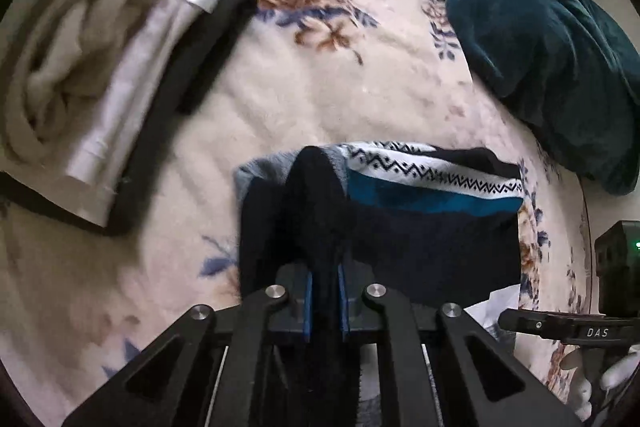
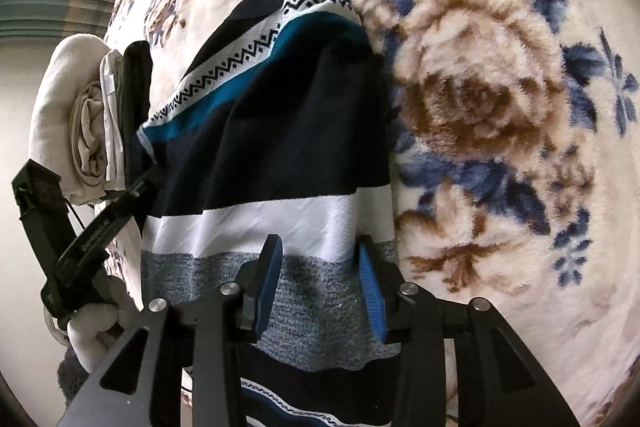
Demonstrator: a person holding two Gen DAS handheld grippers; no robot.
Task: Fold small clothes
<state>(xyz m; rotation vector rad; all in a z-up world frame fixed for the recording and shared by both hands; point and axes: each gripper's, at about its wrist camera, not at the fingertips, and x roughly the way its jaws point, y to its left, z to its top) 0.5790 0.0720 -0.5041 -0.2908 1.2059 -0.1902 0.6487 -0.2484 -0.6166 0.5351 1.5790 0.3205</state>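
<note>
Fleece bedding: a cream blanket (image 1: pixel 320 87) printed with brown and blue flowers lay under everything and filled the ground beyond both pairs of jaws.
Folded stack: far to the left of the left jaws lay a beige cloth (image 1: pixel 72 59), a white garment (image 1: pixel 132 79) and a black garment (image 1: pixel 192 67), side by side and touching, blurred in the left wrist view.
Left gripper (image 1: pixel 325 281): its jaws were together, clamped on a dark navy fold of the knitted garment (image 1: pixel 420 227), which rose between the blue pads (image 1: pixel 307 303).
Knitted garment, left view: it lay on the blanket just ahead and to the right of the left jaws, showing a zigzag white band, a teal stripe and navy cloth.
Teal blanket (image 1: pixel 540 47): a dark, plush heap lay well beyond the left jaws, to their upper right.
Gloved hand (image 1: pixel 592 379): at the lower right edge of the left view a white-gloved hand held the other tool.
Right gripper (image 2: pixel 316 259): its jaws stood apart, one blue pad either side of the grey marled band, with the pads not pressing it.
Knitted garment, right view: it lay draped from below the right jaws to well ahead of them, in grey, white, navy, teal and zigzag bands.
Flower print: a large brown rose (image 2: pixel 472 99) lay on the blanket to the right of the right jaws.
</note>
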